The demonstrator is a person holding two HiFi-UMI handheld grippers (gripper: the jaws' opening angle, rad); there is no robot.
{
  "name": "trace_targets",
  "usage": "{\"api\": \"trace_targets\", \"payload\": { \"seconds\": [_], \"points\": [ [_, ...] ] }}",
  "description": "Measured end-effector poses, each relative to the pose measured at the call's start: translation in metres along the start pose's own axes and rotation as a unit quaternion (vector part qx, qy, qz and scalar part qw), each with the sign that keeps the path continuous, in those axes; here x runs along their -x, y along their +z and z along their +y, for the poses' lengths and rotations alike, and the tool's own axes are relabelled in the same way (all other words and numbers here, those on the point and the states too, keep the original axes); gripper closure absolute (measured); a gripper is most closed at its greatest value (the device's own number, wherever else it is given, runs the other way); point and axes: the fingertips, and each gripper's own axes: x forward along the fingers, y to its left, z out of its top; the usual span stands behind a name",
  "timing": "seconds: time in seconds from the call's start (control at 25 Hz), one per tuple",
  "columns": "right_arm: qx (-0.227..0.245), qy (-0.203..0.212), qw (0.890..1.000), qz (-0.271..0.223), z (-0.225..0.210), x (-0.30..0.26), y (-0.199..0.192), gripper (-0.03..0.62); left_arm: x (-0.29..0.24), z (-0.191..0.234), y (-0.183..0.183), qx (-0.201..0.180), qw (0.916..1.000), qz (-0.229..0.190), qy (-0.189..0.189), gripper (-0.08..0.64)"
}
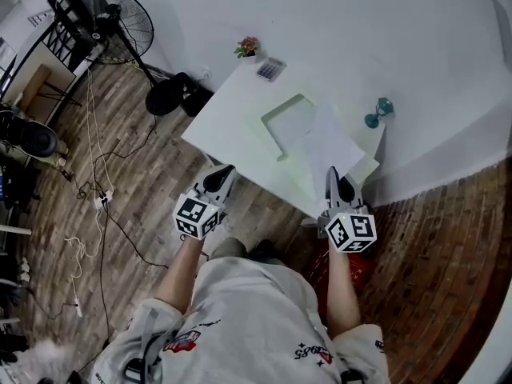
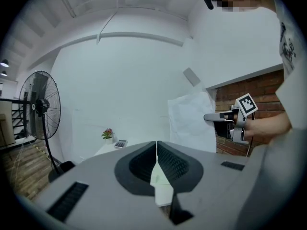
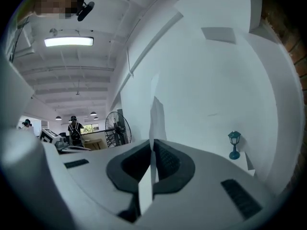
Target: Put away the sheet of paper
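The white sheet of paper [image 1: 330, 144] is lifted over the right part of the white table [image 1: 232, 110]. My right gripper [image 1: 332, 176] is shut on its near edge. In the right gripper view the sheet [image 3: 155, 113] runs edge-on up from between the closed jaws. In the left gripper view the sheet [image 2: 191, 121] hangs upright from the right gripper [image 2: 211, 117]. A pale green tray [image 1: 290, 122] lies on the table just left of the sheet. My left gripper [image 1: 225, 174] is at the table's near edge, jaws shut with nothing seen in them.
A calculator [image 1: 271, 69] and a small flower pot [image 1: 248, 47] sit at the table's far corner, and a teal lamp figure [image 1: 378, 112] stands by the wall. A standing fan [image 1: 120, 22] and cables [image 1: 100, 198] occupy the wooden floor to the left.
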Motion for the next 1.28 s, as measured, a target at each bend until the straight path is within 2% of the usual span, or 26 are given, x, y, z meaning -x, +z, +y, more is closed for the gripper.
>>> {"api": "trace_targets", "payload": {
  "seconds": [0.24,0.48,0.76,1.0,1.28],
  "points": [
    [-0.017,0.001,1.0,0.01,-0.016,-0.041,-0.003,0.592,-0.027,0.029,0.003,0.008,0.9999,-0.003,0.009,0.534],
    [-0.015,-0.019,1.0,0.005,-0.032,-0.082,0.001,0.592,-0.077,0.059,0.007,0.005,0.9997,-0.004,-0.022,0.534],
    [-0.013,-0.1,0.995,-0.013,-0.054,-0.136,0.027,0.592,-0.165,0.115,0.029,0.005,0.9937,0.002,-0.112,0.534],
    [-0.032,-0.187,0.981,-0.022,-0.071,-0.162,0.032,0.593,-0.229,0.137,0.034,0.011,0.9783,0.02,-0.206,0.534],
    [-0.038,-0.25,0.967,-0.027,-0.076,-0.175,0.035,0.592,-0.269,0.144,0.038,-0.001,0.9611,0.031,-0.275,0.534]
  ]
}}
